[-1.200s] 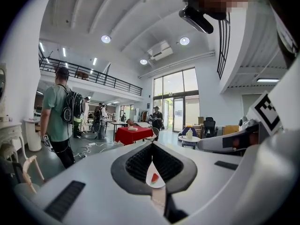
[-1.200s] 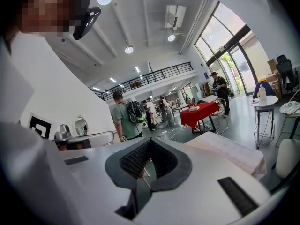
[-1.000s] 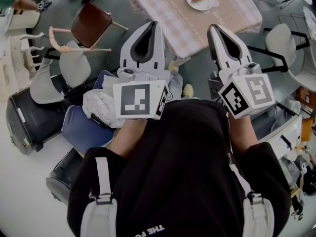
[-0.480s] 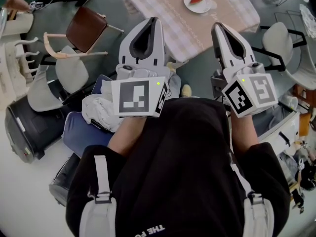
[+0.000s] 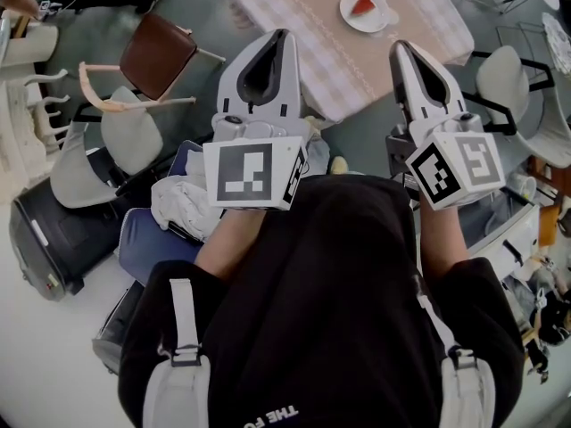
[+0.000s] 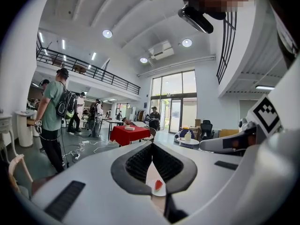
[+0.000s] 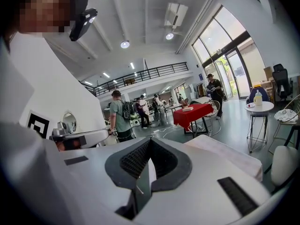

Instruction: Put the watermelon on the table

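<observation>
- Left tool, with its marker cube on the back, points toward the near edge of the worktop. Its two jaws are together at the tips and nothing is clamped between them.
- Right tool is held beside the left one and is also short of the worktop's near edge. Its jaws are closed together too, with nothing between them.
- Worktop is covered by a pale checked cloth. It stands ahead of both tools and neither tool touches it.
- Brown chair stands to the left of the worktop, apart from it.
- White chair stands to the right of the worktop, near its corner.
- White plate lies on the worktop, toward its right side.
- Red watermelon slice lies on the plate, so it is on the worktop, well apart from both tools. In the left gripper view it shows small through the gap behind the closed jaw tips.
</observation>
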### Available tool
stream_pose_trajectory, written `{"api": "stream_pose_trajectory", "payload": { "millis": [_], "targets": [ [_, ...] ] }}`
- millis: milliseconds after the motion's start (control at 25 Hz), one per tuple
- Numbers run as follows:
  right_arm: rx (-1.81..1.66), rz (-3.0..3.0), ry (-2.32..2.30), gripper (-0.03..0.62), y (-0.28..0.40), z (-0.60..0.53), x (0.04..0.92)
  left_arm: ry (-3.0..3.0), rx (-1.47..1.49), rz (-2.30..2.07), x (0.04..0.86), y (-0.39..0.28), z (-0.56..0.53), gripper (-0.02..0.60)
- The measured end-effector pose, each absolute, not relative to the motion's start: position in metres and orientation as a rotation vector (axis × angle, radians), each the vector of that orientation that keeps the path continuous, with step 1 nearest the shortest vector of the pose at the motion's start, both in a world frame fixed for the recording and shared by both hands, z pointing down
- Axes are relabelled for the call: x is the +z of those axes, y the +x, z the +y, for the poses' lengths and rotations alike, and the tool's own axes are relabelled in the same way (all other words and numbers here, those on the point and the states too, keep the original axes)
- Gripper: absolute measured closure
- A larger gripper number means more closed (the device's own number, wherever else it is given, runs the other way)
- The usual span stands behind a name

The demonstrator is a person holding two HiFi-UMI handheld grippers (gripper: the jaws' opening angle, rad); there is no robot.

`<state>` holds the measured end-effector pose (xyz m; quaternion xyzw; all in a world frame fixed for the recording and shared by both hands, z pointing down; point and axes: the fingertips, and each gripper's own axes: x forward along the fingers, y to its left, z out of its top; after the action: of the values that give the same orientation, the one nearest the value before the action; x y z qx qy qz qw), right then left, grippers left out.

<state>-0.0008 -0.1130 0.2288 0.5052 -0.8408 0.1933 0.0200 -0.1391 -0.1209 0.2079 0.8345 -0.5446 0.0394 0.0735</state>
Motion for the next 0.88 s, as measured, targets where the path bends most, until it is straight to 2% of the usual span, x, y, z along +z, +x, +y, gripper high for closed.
{"api": "stream_pose_trajectory", "payload": {
  "millis": [880],
  "targets": [
    [0.544, -2.581, 1.626, 0.583, -0.017, -0.132, 0.223, 2.51, 0.072, -1.612, 0.209, -0.164, -0.143, 0.572]
  ]
}}
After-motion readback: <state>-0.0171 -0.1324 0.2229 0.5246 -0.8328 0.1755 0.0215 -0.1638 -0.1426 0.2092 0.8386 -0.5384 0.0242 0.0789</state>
